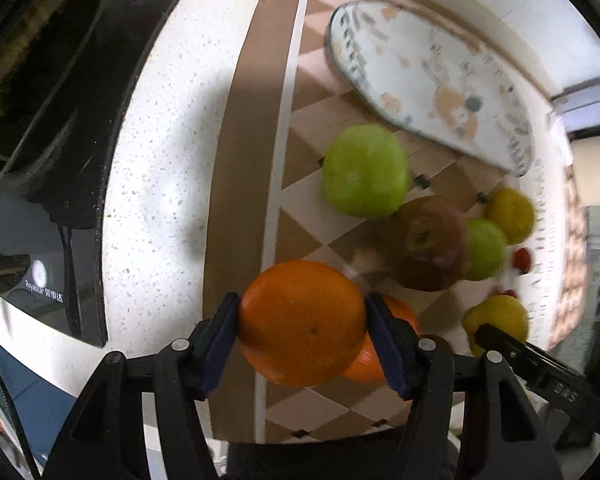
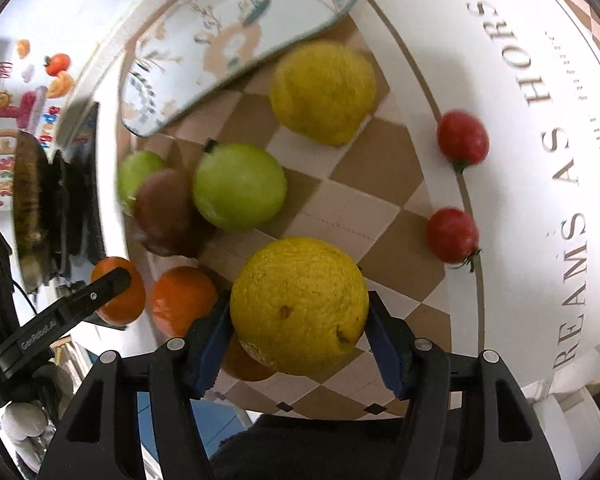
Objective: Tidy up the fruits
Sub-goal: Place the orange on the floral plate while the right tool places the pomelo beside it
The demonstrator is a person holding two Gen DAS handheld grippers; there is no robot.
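My left gripper [image 1: 302, 340] is shut on an orange [image 1: 300, 320] and holds it above the checkered mat [image 1: 312, 248]; a second orange [image 1: 396, 312] lies just behind it. My right gripper [image 2: 298, 332] is shut on a yellow lemon [image 2: 300, 304]. It shows in the left wrist view [image 1: 496, 316] too. On the mat lie a large green apple [image 1: 364, 170], a dark red apple [image 1: 424, 244], a smaller green apple [image 2: 238, 186], another lemon [image 2: 324, 92] and two cherry tomatoes [image 2: 462, 138] [image 2: 452, 234]. A patterned oval plate [image 1: 432, 76] sits beyond the fruit.
A black induction cooker [image 1: 56, 184] with a pan sits on the speckled white counter [image 1: 160, 160] left of the mat. The mat's white border carries printed lettering [image 2: 556, 184]. Colourful stickers [image 2: 24, 92] are on the wall behind.
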